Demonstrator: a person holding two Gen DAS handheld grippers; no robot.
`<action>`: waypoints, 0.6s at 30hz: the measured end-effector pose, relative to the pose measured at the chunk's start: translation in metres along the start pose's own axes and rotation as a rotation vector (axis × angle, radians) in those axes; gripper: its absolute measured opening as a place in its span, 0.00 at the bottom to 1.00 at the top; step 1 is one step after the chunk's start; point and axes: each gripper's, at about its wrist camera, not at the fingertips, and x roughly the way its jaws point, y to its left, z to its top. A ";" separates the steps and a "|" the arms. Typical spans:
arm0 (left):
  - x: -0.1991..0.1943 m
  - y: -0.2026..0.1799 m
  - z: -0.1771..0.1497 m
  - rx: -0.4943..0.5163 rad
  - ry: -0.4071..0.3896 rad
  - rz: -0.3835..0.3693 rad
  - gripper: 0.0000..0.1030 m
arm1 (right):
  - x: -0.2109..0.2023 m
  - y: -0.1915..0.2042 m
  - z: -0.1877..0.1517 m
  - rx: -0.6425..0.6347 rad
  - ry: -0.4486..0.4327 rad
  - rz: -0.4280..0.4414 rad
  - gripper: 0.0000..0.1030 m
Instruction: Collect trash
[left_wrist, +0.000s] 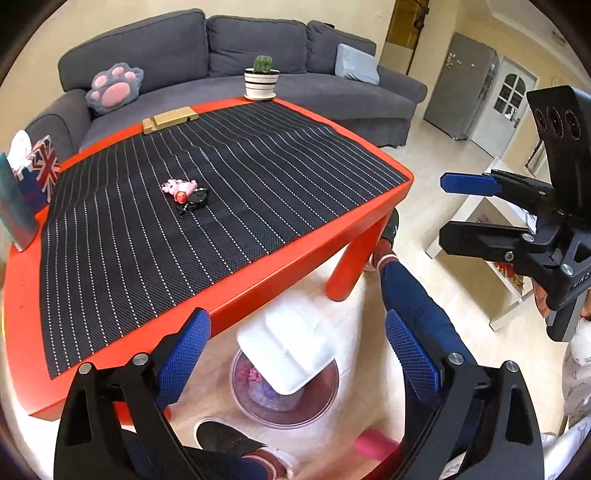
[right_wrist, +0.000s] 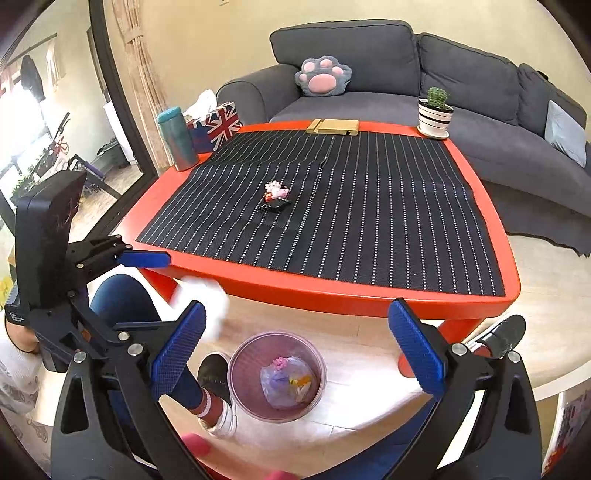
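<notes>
A white foam tray (left_wrist: 286, 349) hangs in the air between my left gripper's open fingers, just above a clear pink trash bin (left_wrist: 284, 402) on the floor. In the right wrist view it is a white blur (right_wrist: 203, 299) left of the bin (right_wrist: 277, 376), which holds crumpled wrappers. My left gripper (left_wrist: 295, 358) is open and touches nothing; it also shows from the side in the right wrist view (right_wrist: 155, 280). My right gripper (right_wrist: 295, 350) is open and empty over the bin; it shows at the right of the left wrist view (left_wrist: 448, 208).
A red table (right_wrist: 369, 295) with a black striped mat stands beyond the bin. On it are a pink toy keychain (right_wrist: 275, 195), a teal cup (right_wrist: 177, 138), a flag tissue box (right_wrist: 216, 125), a wooden stand (right_wrist: 332, 127) and a potted cactus (right_wrist: 435, 112). A grey sofa (right_wrist: 406, 66) is behind. The person's feet flank the bin.
</notes>
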 end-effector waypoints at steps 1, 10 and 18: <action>0.002 0.000 0.001 -0.004 0.006 0.010 0.91 | 0.000 -0.003 0.000 0.004 -0.002 0.002 0.94; 0.011 0.003 0.007 -0.042 0.023 0.045 0.93 | 0.006 -0.013 -0.004 0.001 0.012 0.030 0.95; 0.008 0.007 0.009 -0.070 0.012 0.054 0.93 | 0.012 -0.008 -0.003 -0.013 0.026 0.068 0.95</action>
